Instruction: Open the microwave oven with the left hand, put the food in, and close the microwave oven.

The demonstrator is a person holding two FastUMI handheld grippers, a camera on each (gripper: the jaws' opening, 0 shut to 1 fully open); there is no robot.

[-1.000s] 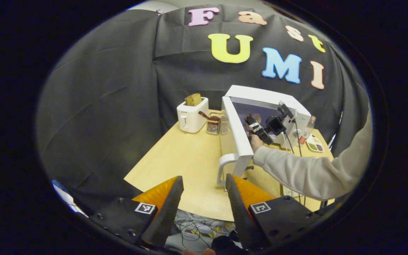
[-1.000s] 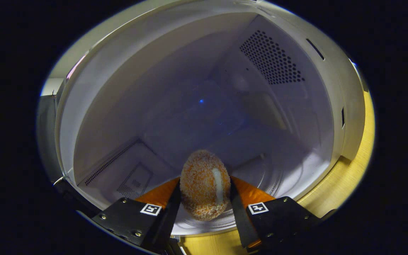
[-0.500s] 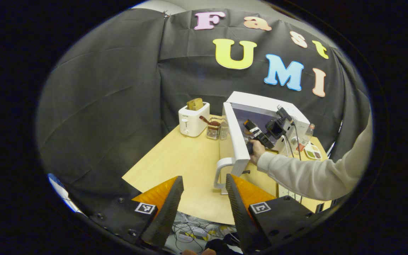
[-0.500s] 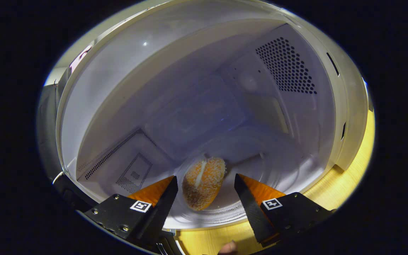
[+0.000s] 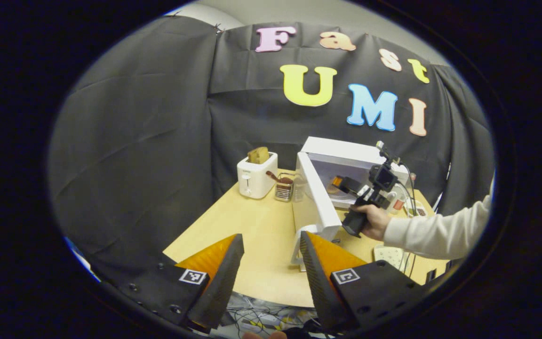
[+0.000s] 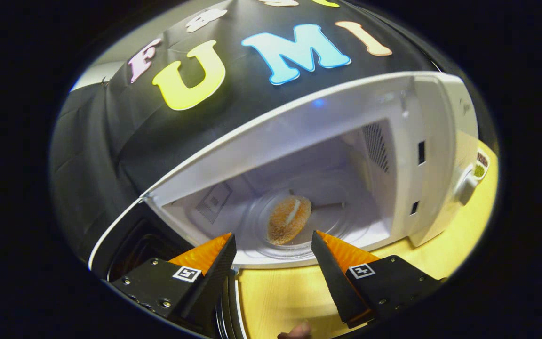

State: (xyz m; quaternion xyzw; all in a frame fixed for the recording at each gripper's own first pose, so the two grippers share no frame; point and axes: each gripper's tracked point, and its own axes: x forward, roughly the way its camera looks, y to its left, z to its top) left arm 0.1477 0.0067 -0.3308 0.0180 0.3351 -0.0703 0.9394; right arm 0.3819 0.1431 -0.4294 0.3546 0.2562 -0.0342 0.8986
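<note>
1. We see the left gripper (image 5: 268,263) with its two fingers spread wide and nothing between them. It touches nothing and hangs out past the near edge of the wooden table (image 5: 247,226).
2. We see the right gripper (image 6: 273,263) with its fingers spread wide too, and it holds nothing. It sits just outside the front of the microwave oven (image 6: 433,155), above the table (image 6: 275,301).
3. In the left gripper view, a hand (image 5: 375,221) holds the right gripper (image 5: 346,184) in front of the microwave oven (image 5: 341,157). A light sleeve (image 5: 435,230) runs off to the side.
4. The microwave door (image 5: 317,197) stands wide open, with its handle (image 5: 295,245) at the near end.
5. The food (image 6: 289,219) is a round crumbed piece with a pale stripe. It lies on the glass plate (image 6: 257,221) inside the microwave oven, apart from both fingers.
6. A white toaster (image 5: 254,176) stands farther back on the table with a slice of bread (image 5: 258,154) sticking up out of it.
7. Beside the toaster is a wire holder (image 5: 283,187) with something brown in it. We cannot tell what it is.
</note>
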